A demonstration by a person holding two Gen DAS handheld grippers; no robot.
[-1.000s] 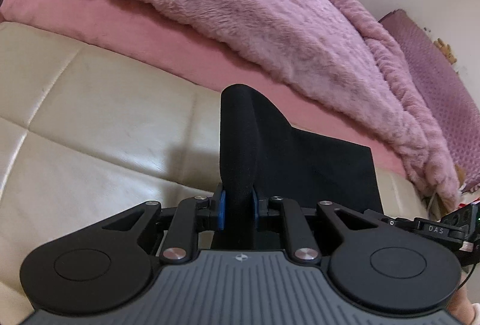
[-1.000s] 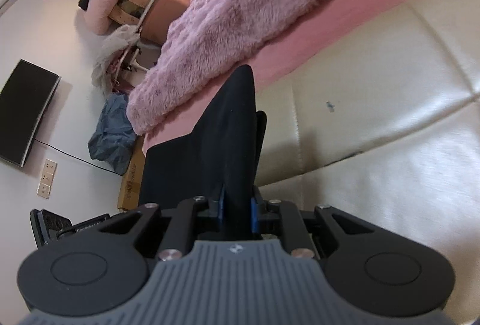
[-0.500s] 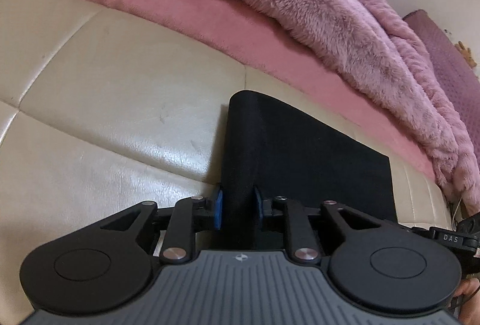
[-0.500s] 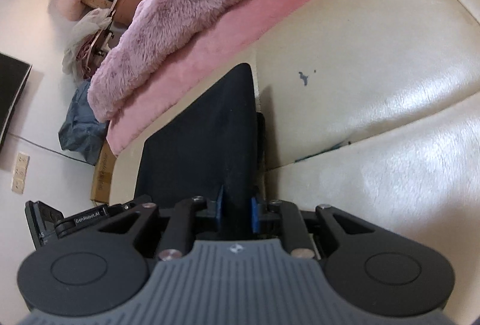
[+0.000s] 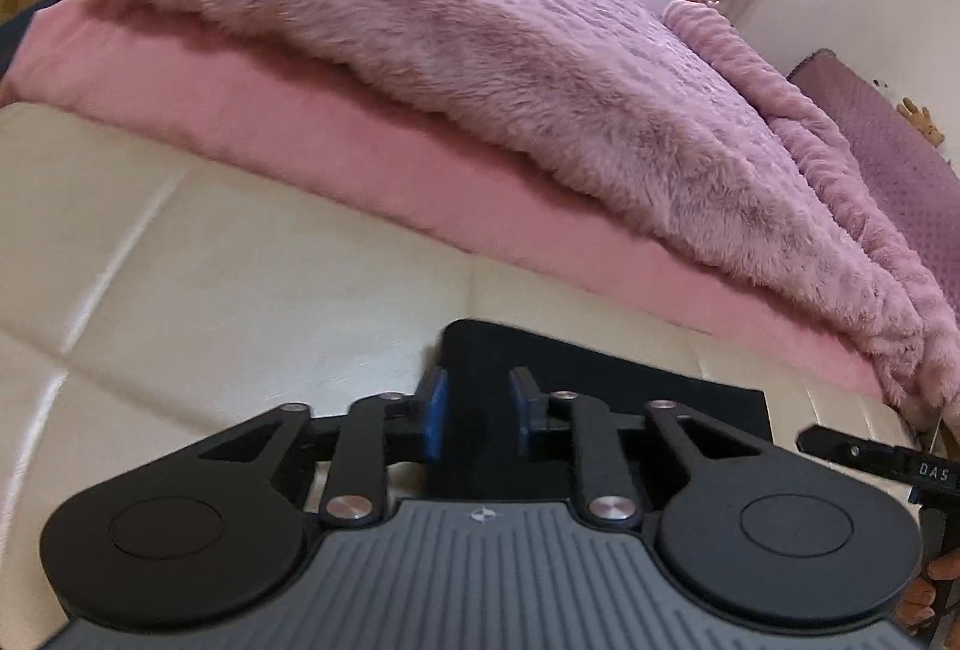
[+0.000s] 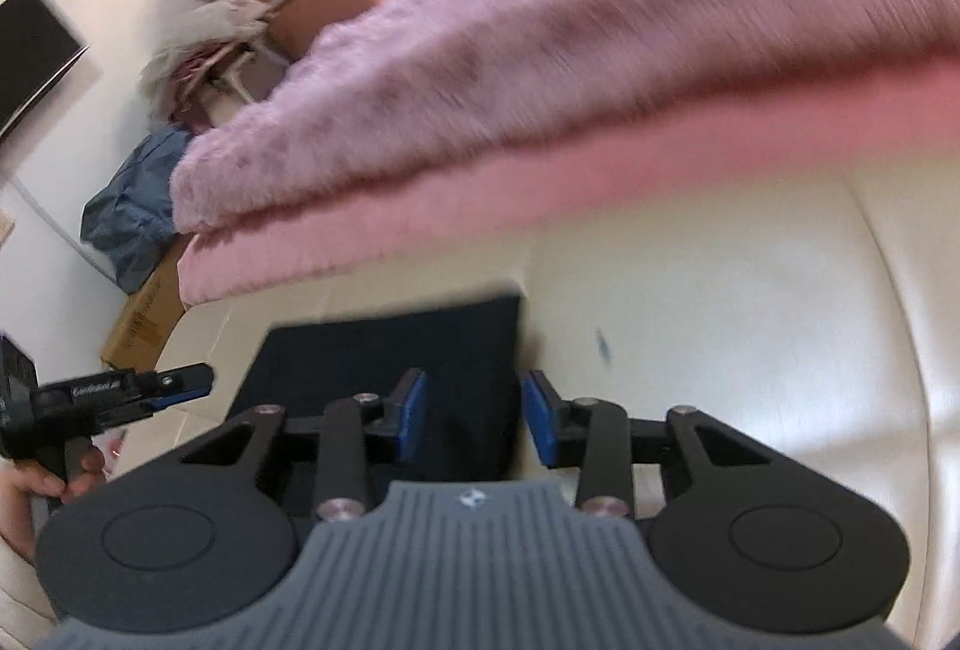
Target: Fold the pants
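Clutter sits at the far left of my right-wrist view: a dark screen (image 6: 30, 50) on the wall, a blue-grey heap of cloth (image 6: 129, 224) and a cardboard box (image 6: 144, 326) on the floor beside the bed. Across both views a fluffy mauve blanket (image 5: 480, 50) lies over a pink bedsheet (image 5: 300, 152), and nearer to me is the cream padded surface (image 5: 210, 290) with its stitched seams. Nothing lies between my tools and the cloth.

The pants (image 5: 600, 380) are black, folded into a flat rectangle with straight edges, lying on the cream surface just short of the pink bedsheet.

My left tool (image 5: 478, 406) has its blue pads a little apart, straddling the left corner of the pants with gaps to the fabric showing; its jaws have just been closing a touch after widening. My right tool (image 6: 474, 413) stands wider, its pads clear of the cloth at the right edge of the pants (image 6: 420, 350); its jaws have just been opening. The view is blurred.

A second ago each tool pinched a raised fold of black fabric standing up between its pads; now that fold lies flat on the surface.
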